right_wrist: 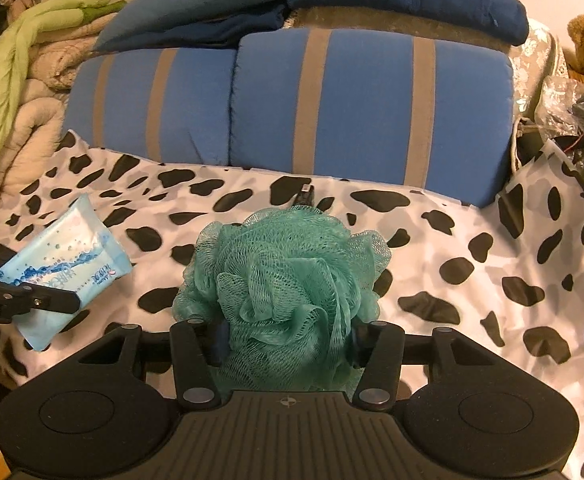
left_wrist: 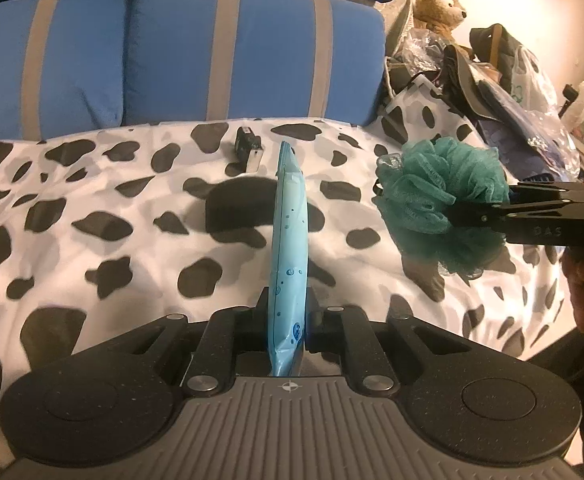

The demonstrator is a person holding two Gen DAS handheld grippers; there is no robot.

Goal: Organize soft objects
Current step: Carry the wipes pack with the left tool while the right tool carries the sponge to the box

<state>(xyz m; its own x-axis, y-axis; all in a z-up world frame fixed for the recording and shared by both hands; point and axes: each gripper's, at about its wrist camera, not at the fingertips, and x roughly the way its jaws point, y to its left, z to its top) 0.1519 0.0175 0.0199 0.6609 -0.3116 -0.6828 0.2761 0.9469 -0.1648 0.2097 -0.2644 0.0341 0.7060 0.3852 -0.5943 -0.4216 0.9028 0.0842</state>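
A light blue pack of wet wipes (left_wrist: 290, 220) stands edge-on between the fingers of my left gripper (left_wrist: 290, 312), which is shut on its lower end. In the right wrist view the same pack (right_wrist: 72, 252) shows its printed face at the left, clamped by the left gripper (right_wrist: 40, 280). A teal mesh bath sponge (right_wrist: 288, 272) fills the jaws of my right gripper (right_wrist: 288, 344), which is shut on it. From the left wrist view, the sponge (left_wrist: 443, 176) and right gripper (left_wrist: 411, 200) hang at the right, above the bed.
A cow-print cover (left_wrist: 112, 240) spreads below both grippers. Blue striped cushions (left_wrist: 232, 60) line the back, and a small black object (left_wrist: 248, 148) lies before them. A teddy bear (left_wrist: 439, 4) and piled bags (left_wrist: 511, 80) crowd the right. Green and beige blankets (right_wrist: 20, 60) lie left.
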